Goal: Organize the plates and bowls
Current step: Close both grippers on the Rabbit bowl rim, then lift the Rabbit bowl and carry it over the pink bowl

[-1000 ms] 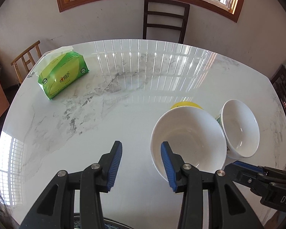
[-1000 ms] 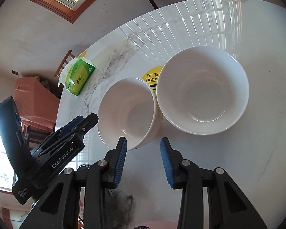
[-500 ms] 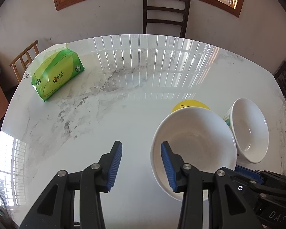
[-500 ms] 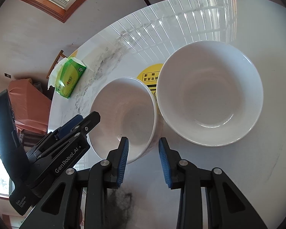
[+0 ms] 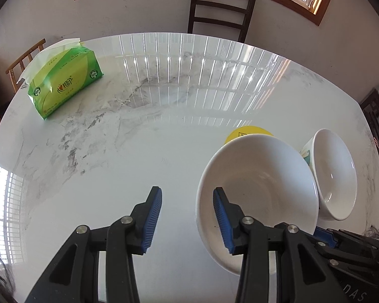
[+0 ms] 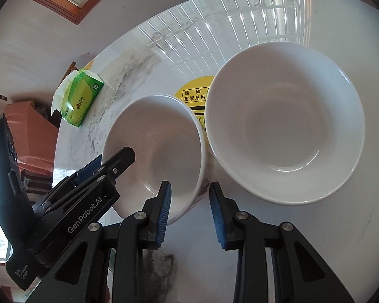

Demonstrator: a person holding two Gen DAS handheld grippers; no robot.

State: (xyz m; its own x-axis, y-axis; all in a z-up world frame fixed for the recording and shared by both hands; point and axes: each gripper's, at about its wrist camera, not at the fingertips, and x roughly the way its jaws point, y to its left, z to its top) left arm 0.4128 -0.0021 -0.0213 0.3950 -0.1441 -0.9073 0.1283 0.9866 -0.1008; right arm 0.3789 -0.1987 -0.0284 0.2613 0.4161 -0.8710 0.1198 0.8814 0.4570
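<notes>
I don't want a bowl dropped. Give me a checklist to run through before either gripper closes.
1. Left gripper open: ok.
2. Left gripper straddles the left bowl rim, one finger over the inside and one outside: ok.
3. Right gripper open, straddling the same bowl's rim on its other side: ok.
4. Fingers low enough to catch the rim: cannot tell, as height does not read in these views.
5. Right bowl clear of the left bowl: cannot tell. The rims look very close, perhaps touching.
6. Both bowls empty: ok.
</notes>
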